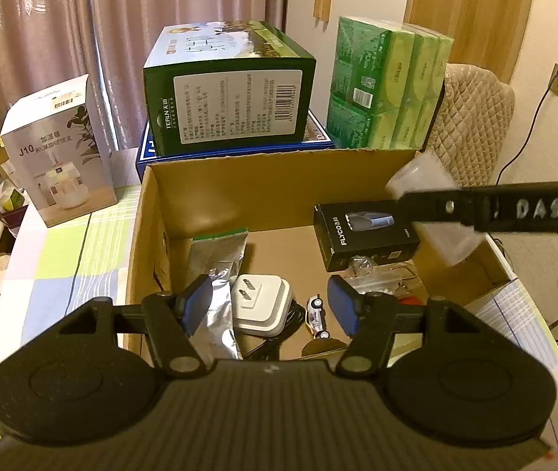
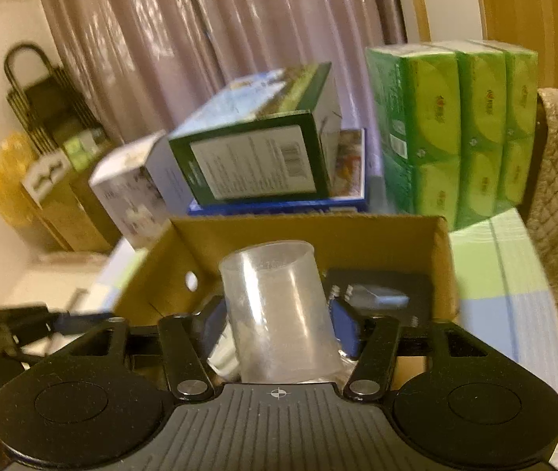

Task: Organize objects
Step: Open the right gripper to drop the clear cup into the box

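Right gripper, fingers clenched on a clear plastic cup above the open cardboard box on the desk, long axis along the fingers, rim pointing forward; left gripper released, empty.

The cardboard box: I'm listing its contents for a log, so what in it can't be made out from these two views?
- Small items under the black FLYCO box, left wrist view: partly covered, too small to name.
- Box floor nearest the camera, left wrist view: hidden behind the left gripper.
- Most of the cardboard box interior, right wrist view: blocked by the clear plastic cup in the right gripper, and blurred.
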### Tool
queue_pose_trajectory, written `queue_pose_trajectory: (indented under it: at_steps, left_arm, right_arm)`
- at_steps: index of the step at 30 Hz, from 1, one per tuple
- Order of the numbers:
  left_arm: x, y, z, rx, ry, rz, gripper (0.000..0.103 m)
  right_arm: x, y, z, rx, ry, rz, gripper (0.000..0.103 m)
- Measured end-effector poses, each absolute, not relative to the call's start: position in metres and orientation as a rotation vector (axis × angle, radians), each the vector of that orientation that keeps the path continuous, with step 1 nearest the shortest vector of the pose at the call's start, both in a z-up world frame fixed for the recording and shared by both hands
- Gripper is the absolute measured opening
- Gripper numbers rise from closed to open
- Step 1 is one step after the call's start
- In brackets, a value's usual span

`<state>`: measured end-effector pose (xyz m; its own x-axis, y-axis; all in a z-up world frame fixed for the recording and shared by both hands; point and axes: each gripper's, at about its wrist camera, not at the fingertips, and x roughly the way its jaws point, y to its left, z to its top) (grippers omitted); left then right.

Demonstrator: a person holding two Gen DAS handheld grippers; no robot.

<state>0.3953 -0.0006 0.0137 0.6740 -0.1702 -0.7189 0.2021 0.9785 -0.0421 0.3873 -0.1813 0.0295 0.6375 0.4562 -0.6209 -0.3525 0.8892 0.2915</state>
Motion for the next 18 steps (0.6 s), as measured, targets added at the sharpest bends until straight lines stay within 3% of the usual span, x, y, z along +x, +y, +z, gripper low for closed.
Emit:
queue_pose_trajectory:
  at_steps: [1,10,12,18]
  left_arm:
    - [0.395,0.0,0.014,0.042,0.804,-0.209,0.064]
    - [0.385,0.003,0.013,0.035,0.797,-0.195,0.076]
    - [0.38,0.003,0.015,0.031,0.791,-0.19,0.085]
    - [0.357,0.006,0.029,0.014,0.762,-0.163,0.093]
  right_arm:
    - [0.387,-0.183,0.03,0.156,0.737,0.454,0.082]
    - [0.379,-0.197,0.023,0.141,0.784,0.387,0.082]
    - [0.373,-0.201,0.022,0.137,0.793,0.375,0.082]
    - [0.347,-0.21,0.033,0.139,0.798,0.357,0.082]
